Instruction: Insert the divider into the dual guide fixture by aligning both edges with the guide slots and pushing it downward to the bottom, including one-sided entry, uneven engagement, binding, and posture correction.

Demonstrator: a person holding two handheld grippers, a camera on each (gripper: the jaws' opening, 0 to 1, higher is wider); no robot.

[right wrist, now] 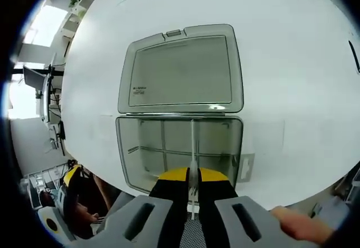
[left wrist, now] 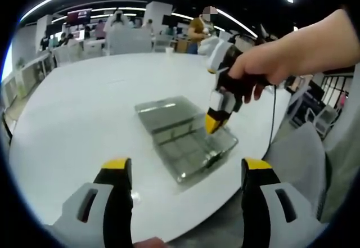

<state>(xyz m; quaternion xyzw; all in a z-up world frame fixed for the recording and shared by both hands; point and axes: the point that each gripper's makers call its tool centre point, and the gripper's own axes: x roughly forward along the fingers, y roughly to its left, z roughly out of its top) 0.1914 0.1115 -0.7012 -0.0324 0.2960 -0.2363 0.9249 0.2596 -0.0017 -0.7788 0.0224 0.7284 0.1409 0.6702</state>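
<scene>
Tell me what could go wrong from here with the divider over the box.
1. The right hand-held gripper pinches the thin divider at its near end only, so the far end may enter unevenly and bind.
2. The clear box lies loose near the table edge; the left hand-held gripper is open and off it, so pushing may slide the box.
3. The open lid lies flat behind; a slide could catch it.

Clear grey fixture box (right wrist: 180,118), white table (left wrist: 84,118), yellow-tipped black hand-held gripper (right wrist: 193,189).
</scene>
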